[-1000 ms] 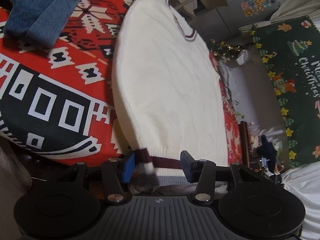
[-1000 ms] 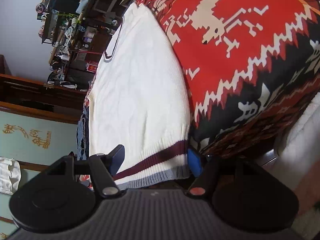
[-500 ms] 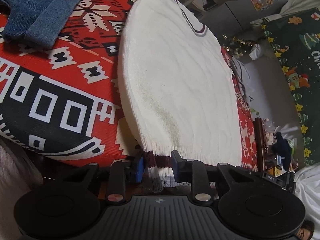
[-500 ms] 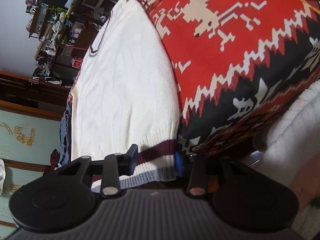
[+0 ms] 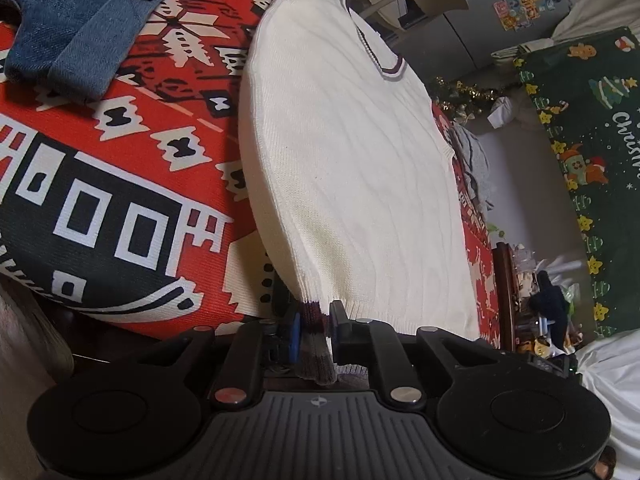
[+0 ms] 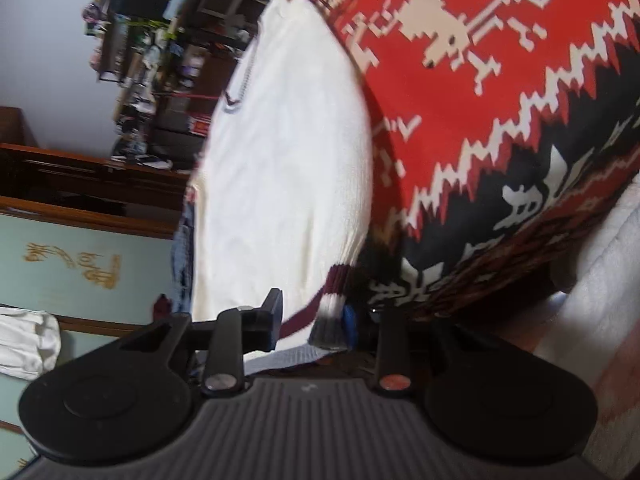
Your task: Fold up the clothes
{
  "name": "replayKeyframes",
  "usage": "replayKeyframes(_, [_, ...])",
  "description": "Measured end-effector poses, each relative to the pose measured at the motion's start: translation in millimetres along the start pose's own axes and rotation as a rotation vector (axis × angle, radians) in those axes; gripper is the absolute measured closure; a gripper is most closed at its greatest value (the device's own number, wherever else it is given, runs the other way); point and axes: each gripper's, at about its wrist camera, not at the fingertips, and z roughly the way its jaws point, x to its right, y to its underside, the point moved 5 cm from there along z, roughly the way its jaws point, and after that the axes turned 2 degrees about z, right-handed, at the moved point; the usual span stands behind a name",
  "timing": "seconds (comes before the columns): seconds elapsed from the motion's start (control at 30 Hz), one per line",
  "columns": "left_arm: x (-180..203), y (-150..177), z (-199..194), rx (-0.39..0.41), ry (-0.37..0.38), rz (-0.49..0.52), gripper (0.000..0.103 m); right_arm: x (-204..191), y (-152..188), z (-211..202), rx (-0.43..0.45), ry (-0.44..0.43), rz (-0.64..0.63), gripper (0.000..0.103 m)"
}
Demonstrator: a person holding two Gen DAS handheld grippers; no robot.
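Observation:
A cream knit sweater (image 5: pixel 352 160) with a maroon and grey striped hem lies flat on a red patterned blanket (image 5: pixel 120 168), neckline at the far end. My left gripper (image 5: pixel 314 320) is closing, its pads pinching the hem's near left corner, which bunches up between them. In the right wrist view the same sweater (image 6: pixel 288 160) runs away from me. My right gripper (image 6: pixel 312 316) is also closing, and the hem's right corner fills the gap between its jaws, crumpled against the blue pad.
Folded blue jeans (image 5: pixel 68 40) lie on the blanket at the far left. The blanket (image 6: pixel 500 92) drops over the edge just right of the sweater. A green Christmas hanging (image 5: pixel 592 160) and cluttered shelves (image 6: pixel 160 60) stand beyond.
Both grippers' jaws have narrowed onto the hem corners, and the ribbed fabric now bunches between them. The right wrist view has shifted slightly and is blurred.

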Motion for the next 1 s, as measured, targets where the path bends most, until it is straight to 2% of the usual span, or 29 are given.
replayKeyframes(0.1, [1.2, 0.3, 4.6, -0.013, -0.017, 0.010, 0.085, 3.4, -5.4, 10.7, -0.015, 0.026, 0.022, 0.069])
replayKeyframes(0.17, [3.0, -0.5, 4.8, -0.013, -0.012, 0.012, 0.082, 5.7, -6.7, 17.4, -0.021, 0.050, 0.022, 0.073])
replayKeyframes(0.23, [2.8, -0.6, 4.4, -0.008, -0.026, 0.011, 0.085, 4.9, -8.9, 21.5, -0.009, 0.078, 0.009, 0.091])
replayKeyframes(0.27, [2.8, -0.8, 4.6, 0.000, -0.048, 0.016, 0.097, 3.7, -10.3, 22.3, 0.002, 0.092, 0.002, 0.093])
replayKeyframes(0.3, [2.9, -0.7, 4.3, 0.010, -0.082, 0.023, 0.097, 3.5, -11.9, 22.3, 0.013, 0.101, 0.007, 0.094])
replayKeyframes(0.43, [6.3, -0.2, -6.8, 0.066, -0.164, 0.034, 0.097, -0.7, -17.7, 18.2, 0.068, 0.159, 0.019, 0.096])
replayKeyframes(0.7, [9.6, -2.6, -45.4, 0.121, -0.210, -0.052, 0.097, -23.4, -15.7, -20.9, 0.143, 0.303, 0.003, 0.097])
replayKeyframes(0.8, [6.2, -0.1, -55.0, 0.079, -0.231, -0.085, 0.097, -28.8, -7.7, -47.3, 0.158, 0.321, 0.001, 0.097])
replayKeyframes(1.0, [2.8, 17.4, -74.1, 0.038, -0.188, -0.156, 0.097, -25.0, 11.4, -96.6, 0.169, 0.322, 0.041, 0.097])
